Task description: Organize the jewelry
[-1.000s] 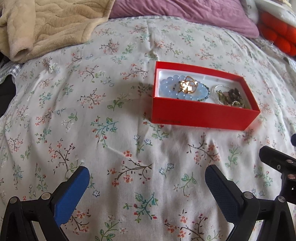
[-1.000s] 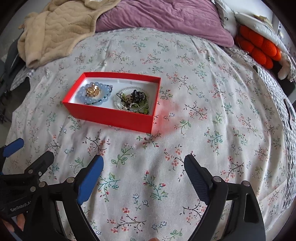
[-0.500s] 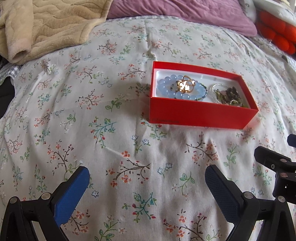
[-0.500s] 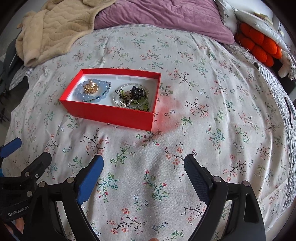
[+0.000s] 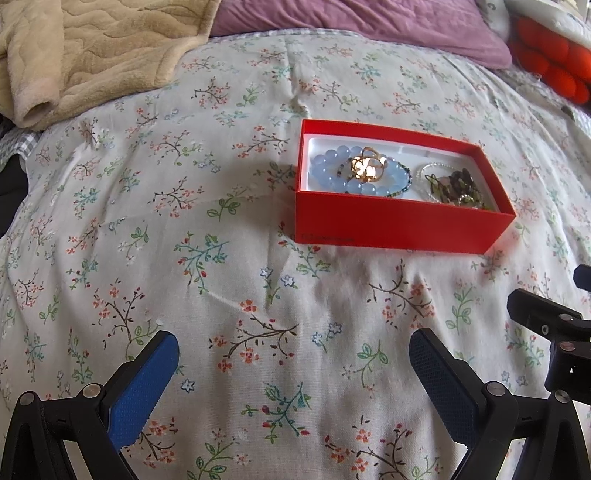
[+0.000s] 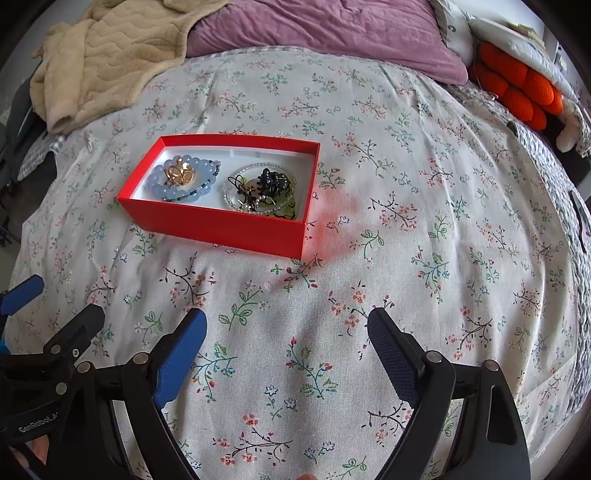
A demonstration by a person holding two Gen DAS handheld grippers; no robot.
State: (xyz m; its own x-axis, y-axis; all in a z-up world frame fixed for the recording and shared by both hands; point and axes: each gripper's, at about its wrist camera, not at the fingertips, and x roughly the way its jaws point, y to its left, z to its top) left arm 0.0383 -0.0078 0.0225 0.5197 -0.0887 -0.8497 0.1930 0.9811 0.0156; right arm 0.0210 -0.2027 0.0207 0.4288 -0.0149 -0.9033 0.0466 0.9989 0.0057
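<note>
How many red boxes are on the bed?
1: the red box sits on the floral bedspread, holding jewelry. Others may lie out of view.

A bed (image 6: pixel 424 206) filled both views, covered by a pale floral-print sheet (image 5: pixel 184 258). A beige quilted blanket (image 5: pixel 92 48) lay bunched at its far left, a mauve pillow (image 6: pixel 325 26) at its head, and an orange knobbed cushion (image 6: pixel 521 88) far right. Daylight was soft.

Red box (image 6: pixel 221 225), pale blue bead bracelet (image 5: pixel 332 173), floral white bedspread (image 6: pixel 406 258), purple pillow (image 6: pixel 314 26)
</note>
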